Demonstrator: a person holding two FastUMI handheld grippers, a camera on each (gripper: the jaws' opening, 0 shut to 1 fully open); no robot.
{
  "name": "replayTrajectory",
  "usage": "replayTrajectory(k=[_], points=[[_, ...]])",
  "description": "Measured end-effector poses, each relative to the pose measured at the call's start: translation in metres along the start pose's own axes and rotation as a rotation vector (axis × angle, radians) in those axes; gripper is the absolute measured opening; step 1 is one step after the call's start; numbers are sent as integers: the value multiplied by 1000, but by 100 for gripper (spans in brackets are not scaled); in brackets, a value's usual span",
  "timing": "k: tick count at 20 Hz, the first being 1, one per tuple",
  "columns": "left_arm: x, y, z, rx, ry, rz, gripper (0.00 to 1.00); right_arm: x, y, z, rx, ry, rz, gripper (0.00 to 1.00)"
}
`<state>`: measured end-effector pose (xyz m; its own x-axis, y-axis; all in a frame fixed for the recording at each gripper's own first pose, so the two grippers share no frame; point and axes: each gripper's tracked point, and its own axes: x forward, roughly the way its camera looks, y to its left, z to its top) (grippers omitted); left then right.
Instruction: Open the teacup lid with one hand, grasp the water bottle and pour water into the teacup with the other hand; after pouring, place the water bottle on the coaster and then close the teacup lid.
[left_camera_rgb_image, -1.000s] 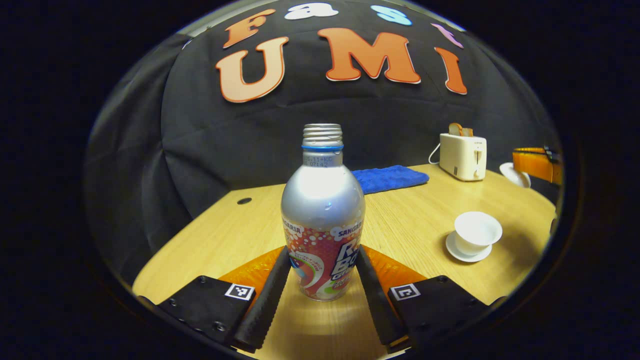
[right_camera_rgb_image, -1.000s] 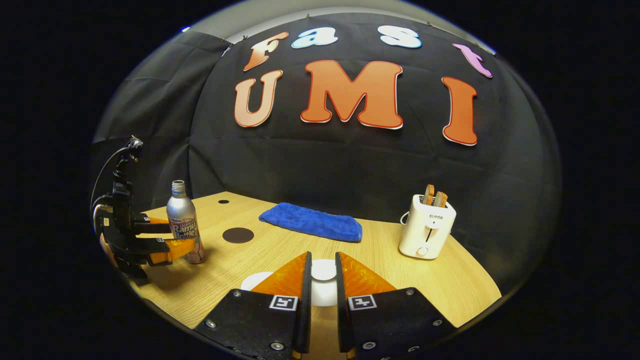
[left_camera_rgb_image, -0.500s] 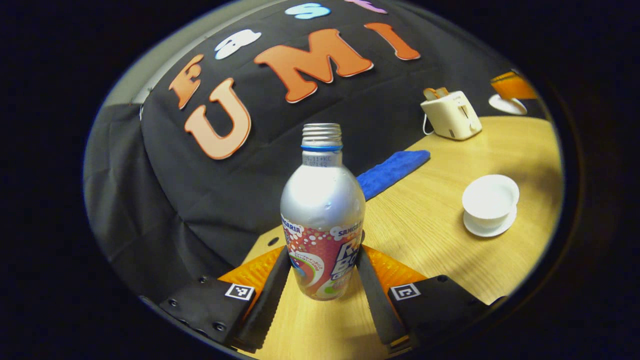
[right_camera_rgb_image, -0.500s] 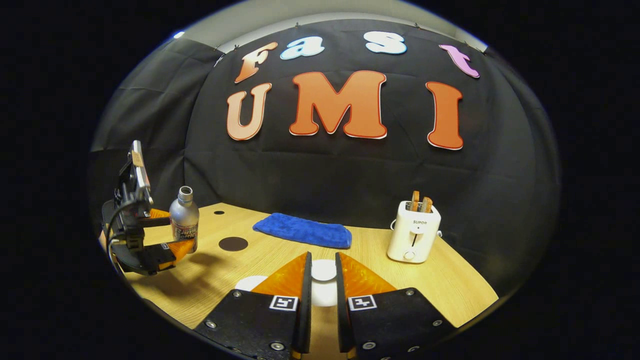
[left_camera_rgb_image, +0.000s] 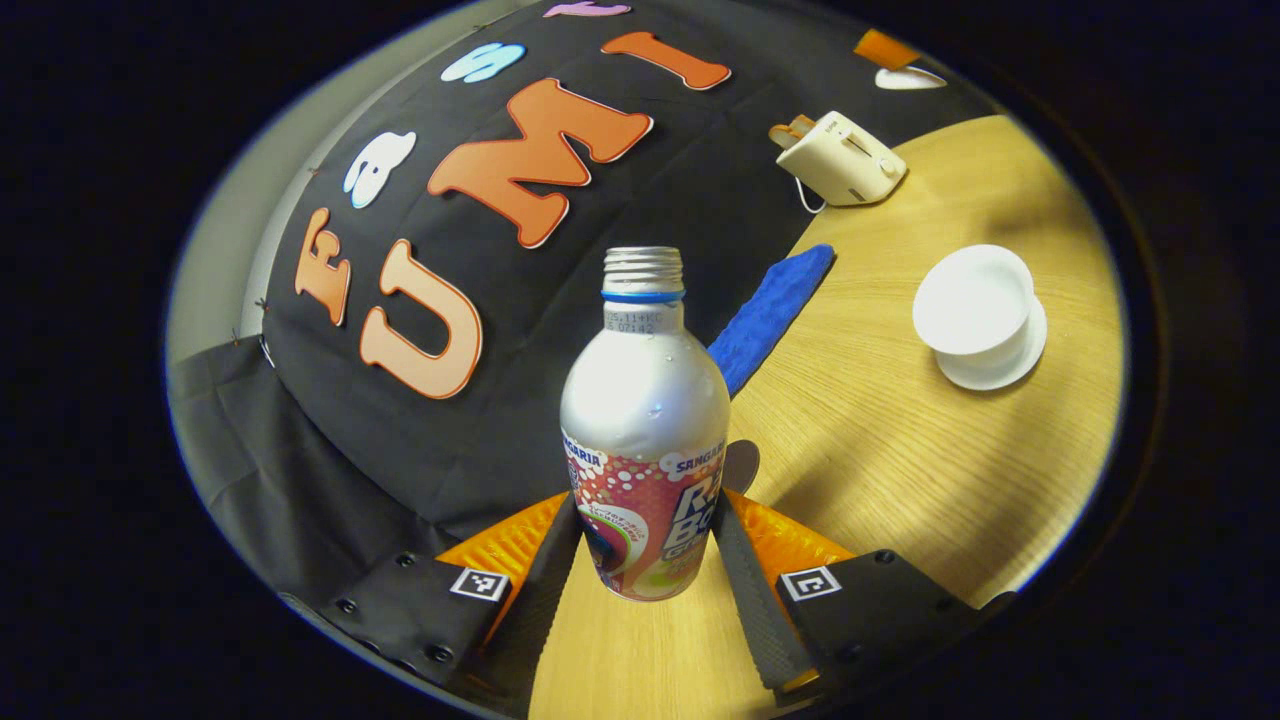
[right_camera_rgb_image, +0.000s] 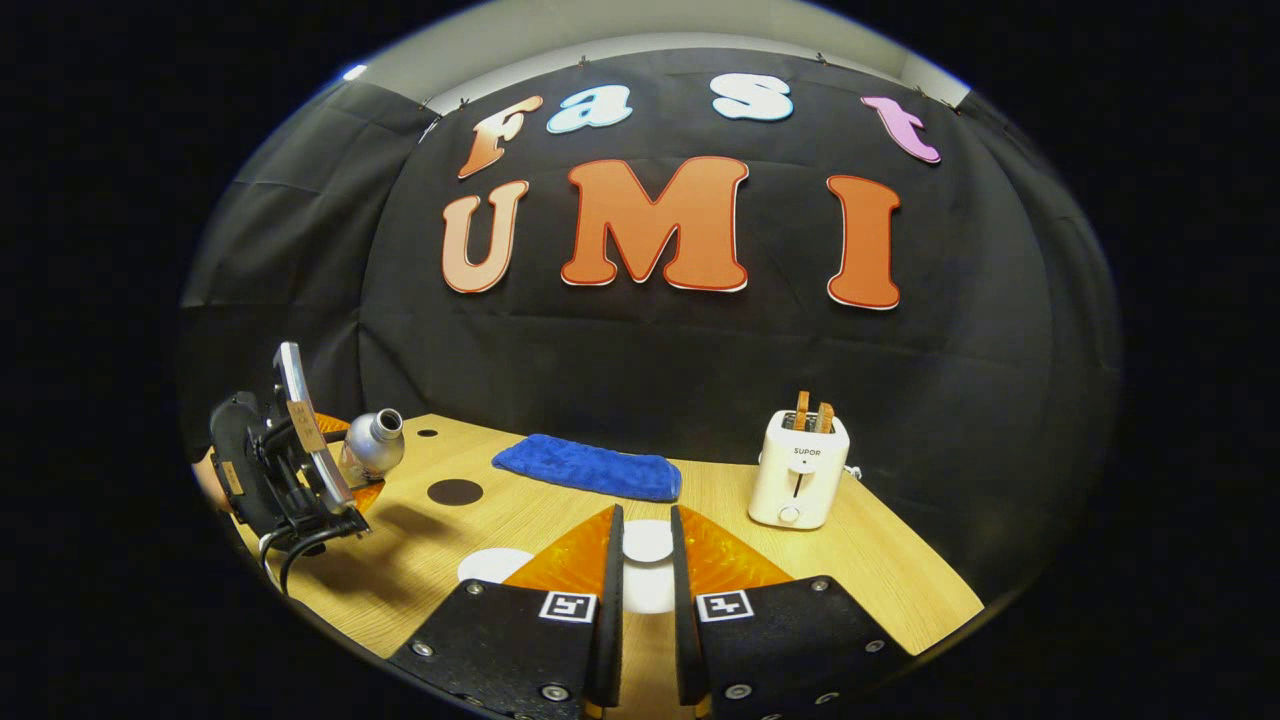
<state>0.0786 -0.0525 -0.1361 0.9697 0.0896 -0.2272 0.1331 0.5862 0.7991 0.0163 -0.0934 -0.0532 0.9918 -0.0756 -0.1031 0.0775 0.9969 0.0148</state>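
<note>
Tilting silver aluminium water bottle (left_camera_rgb_image: 645, 430), uncapped, pinched in left gripper (left_camera_rgb_image: 640, 560) above wooden table (left_camera_rgb_image: 900, 450); right gripper (right_camera_rgb_image: 640, 590) clamping white teacup lid (right_camera_rgb_image: 647, 541); next, presumably: mouth over open white teacup (left_camera_rgb_image: 975, 300), then pour.

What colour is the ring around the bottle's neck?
Blue; the ring on the bottle shows best in the left gripper view.

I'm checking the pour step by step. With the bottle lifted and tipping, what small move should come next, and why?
Probably carry the bottle, clamped in the left gripper, sideways until its mouth is over the teacup. The cup sits open, its lid held by the right gripper, but the tilted bottle is well short of it.
</note>
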Motion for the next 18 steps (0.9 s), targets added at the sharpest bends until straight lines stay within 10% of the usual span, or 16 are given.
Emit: replayTrajectory(k=[18], points=[[12, -13, 36, 512, -118, 46, 83, 5, -8, -4, 8, 5, -17, 22]])
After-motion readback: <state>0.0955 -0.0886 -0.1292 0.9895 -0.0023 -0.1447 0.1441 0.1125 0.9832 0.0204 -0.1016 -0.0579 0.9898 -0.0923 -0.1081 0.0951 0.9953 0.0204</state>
